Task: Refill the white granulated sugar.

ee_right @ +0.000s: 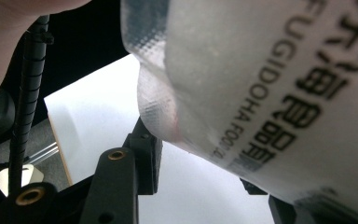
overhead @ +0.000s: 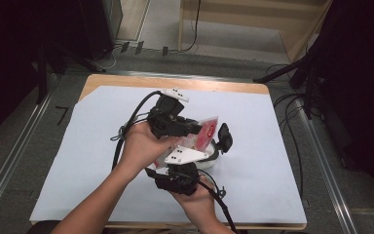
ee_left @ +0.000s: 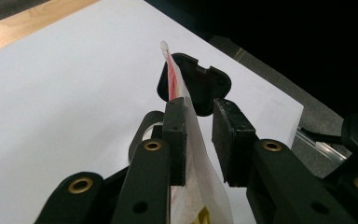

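A clear plastic packet [overhead: 207,131] with red and white print is held up over the middle of the table. My left gripper [overhead: 195,129] reaches in from the left and is shut on it. In the left gripper view the packet [ee_left: 196,186] stands on edge between the pads of the left gripper [ee_left: 198,135], thin at the top and thicker low down. My right gripper [overhead: 202,148] comes up from below, under its grey plate [overhead: 185,156]. In the right gripper view the packet [ee_right: 270,70], with black lettering, hangs in front of the wide-apart jaws of the right gripper [ee_right: 205,177] and hides the right one.
White paper [overhead: 102,161] covers the wooden table [overhead: 126,80]. A black rounded part [overhead: 224,136] and a white curved rim [overhead: 213,158] sit just right of the packet; what they belong to is unclear. Cables [overhead: 131,122] trail from both grippers. Dark stands [overhead: 292,73] flank the table.
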